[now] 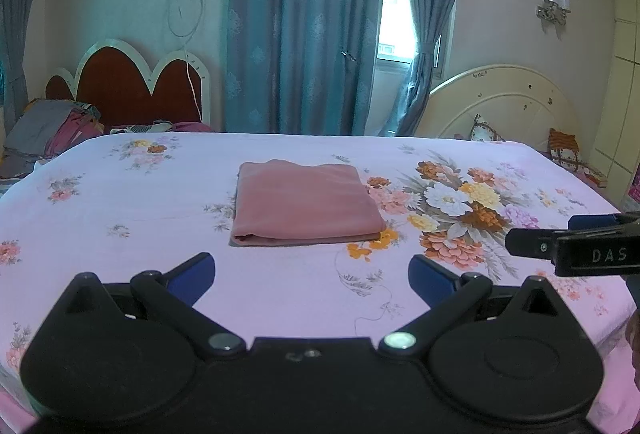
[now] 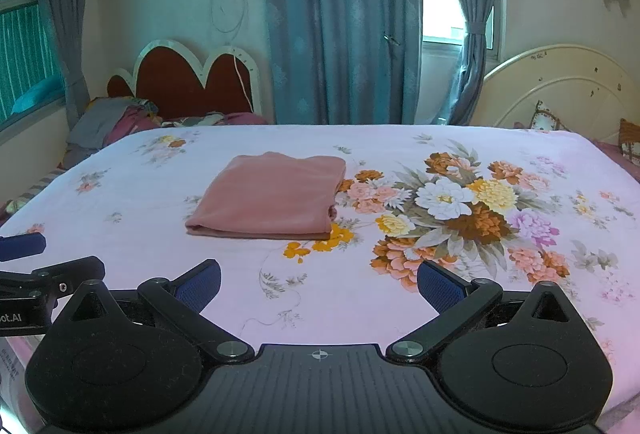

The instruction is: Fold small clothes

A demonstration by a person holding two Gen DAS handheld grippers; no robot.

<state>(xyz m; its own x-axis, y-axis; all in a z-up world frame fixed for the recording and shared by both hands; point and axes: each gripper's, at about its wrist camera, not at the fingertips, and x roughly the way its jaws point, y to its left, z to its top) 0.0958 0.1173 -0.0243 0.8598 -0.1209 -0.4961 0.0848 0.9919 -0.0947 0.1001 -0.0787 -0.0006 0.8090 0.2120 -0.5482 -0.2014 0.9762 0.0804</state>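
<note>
Two grippers, left gripper (image 1: pixel 312 276) and right gripper (image 2: pixel 319 284), jaws apart, hover off the bed's (image 1: pixel 120 274) near edge; folded pink garment (image 1: pixel 306 207) lies mid-bed, fold facing them, inner layers hidden.

Right gripper (image 1: pixel 576 242) cut off by right edge of left wrist view. Left gripper (image 2: pixel 24 274) cropped at left edge of right wrist view; inner layers of folded pink garment (image 1: pixel 304 203) hidden.

One folded dusty-pink cloth garment (image 1: pixel 306 203) lies on one bed sheet of pale lilac floral cotton (image 1: pixel 120 201). Two black two-finger grippers with blue pads show: the left gripper (image 1: pixel 312 274) and the right gripper (image 2: pixel 319 280). Behind stand two headboards, one red scalloped headboard (image 1: pixel 132 81) and one cream round headboard (image 1: pixel 504 101).
</note>
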